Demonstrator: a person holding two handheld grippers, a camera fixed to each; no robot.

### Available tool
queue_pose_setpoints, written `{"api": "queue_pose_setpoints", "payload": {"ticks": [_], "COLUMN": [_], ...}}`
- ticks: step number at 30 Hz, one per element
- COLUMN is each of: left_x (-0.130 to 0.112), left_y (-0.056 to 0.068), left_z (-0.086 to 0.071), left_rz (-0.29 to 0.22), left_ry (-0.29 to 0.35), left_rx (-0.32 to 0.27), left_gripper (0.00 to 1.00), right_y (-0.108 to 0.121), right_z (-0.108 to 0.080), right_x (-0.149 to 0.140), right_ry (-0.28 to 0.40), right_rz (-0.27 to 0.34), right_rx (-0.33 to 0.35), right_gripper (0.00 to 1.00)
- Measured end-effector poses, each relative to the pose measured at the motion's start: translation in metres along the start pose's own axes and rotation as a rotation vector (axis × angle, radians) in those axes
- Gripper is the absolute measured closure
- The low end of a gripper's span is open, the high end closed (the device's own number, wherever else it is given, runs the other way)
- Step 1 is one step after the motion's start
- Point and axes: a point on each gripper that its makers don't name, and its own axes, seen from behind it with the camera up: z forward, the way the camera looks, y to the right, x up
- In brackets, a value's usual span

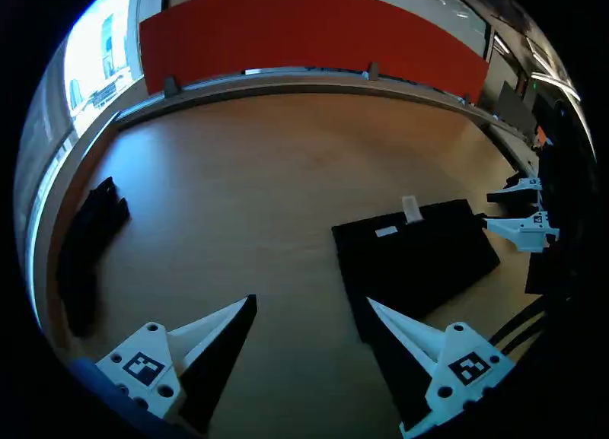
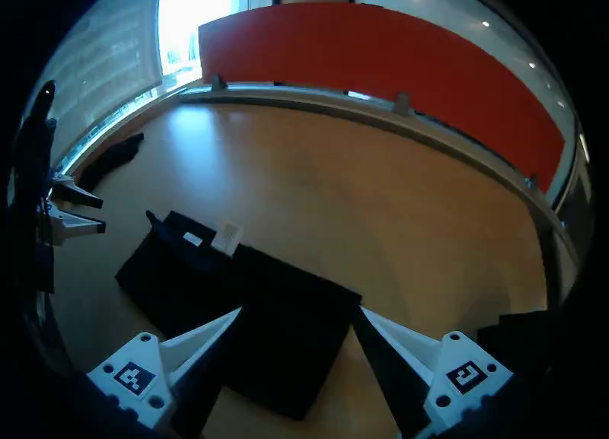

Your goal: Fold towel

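Two views look across a broad wooden table (image 1: 251, 180), backed along its far edge by a long red partition (image 1: 304, 43). On the wood lies the black towel (image 2: 251, 310), flat and dark. In the right gripper view it sits just ahead of the fingers and reaches in between them. In the left gripper view it lies off to the right of centre, its near edge passing behind the right-hand finger. Its outline is stepped, one rectangle overlapping another, so it looks at least partly folded already. A dark bundle (image 1: 87, 249) rests well apart from it, near the table's left edge.

The left gripper (image 1: 310, 300) hovers over bare wood with its tongs wide apart and nothing between them. The right gripper (image 2: 298, 310) also has its tongs spread and pressing on nothing, poised above the towel's near portion.

Smallest is a white tag (image 1: 411, 208) at the towel's far edge, with a second pale label just beside it.

The cloth is likely light, limp and not fragile. It should sag and crease wherever it is unsupported, so the sound hold is a pinch at two corners of one edge, one gripper each, lifting evenly so that the layers do not slide.
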Motion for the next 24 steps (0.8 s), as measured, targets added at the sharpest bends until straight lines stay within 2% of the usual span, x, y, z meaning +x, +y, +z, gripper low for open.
{"api": "queue_pose_setpoints", "payload": {"ticks": [15,24], "left_x": [-0.032,-0.039], "left_y": [-0.012,-0.015], "left_z": [-0.036,-0.047], "left_rz": [-0.087,-0.112], "left_ry": [0.012,0.024], "left_rx": [0.044,0.056], "left_gripper": [0.04,0.04], "right_y": [-0.059,-0.076], "right_z": [0.01,0.014], "right_x": [0.009,0.005], "right_ry": [0.002,-0.007], "right_rz": [-0.063,-0.086], "right_rx": [0.108,0.129], "right_gripper": [0.0,0.0]}}
